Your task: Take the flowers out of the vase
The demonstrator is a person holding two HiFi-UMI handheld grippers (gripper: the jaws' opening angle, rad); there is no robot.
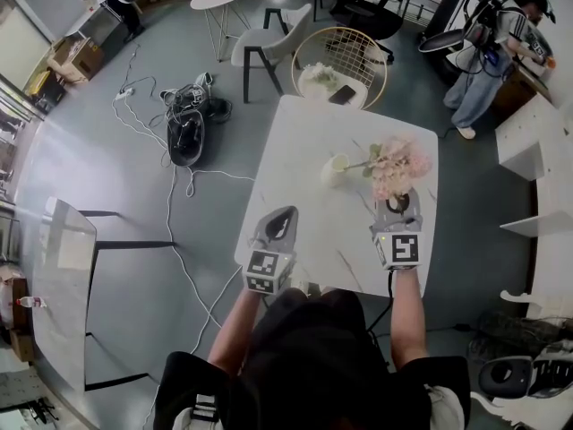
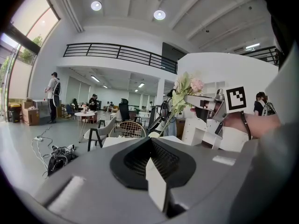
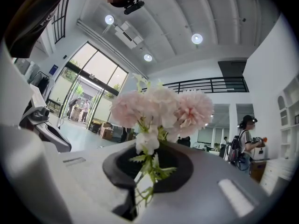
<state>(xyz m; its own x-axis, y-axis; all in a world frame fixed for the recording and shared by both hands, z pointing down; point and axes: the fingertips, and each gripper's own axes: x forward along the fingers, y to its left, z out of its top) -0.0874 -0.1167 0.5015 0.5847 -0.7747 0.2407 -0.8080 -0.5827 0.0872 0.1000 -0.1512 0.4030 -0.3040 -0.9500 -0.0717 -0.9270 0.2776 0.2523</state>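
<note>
At the white table (image 1: pixel 304 141), my right gripper (image 1: pixel 398 201) is clamped on the green stems of the pink flowers (image 1: pixel 400 164). The blooms stand just beyond its tips, and the stems slant away to the left toward the pale vase (image 1: pixel 336 170), though I cannot tell whether their ends are clear of its mouth. My left gripper (image 1: pixel 282 223) hangs closed and empty at the near left, farther from the vase than the right, so I judge the withdrawal should run rightward along the stems. No brand or legible writing shows, only the square markers on both grippers.
</note>
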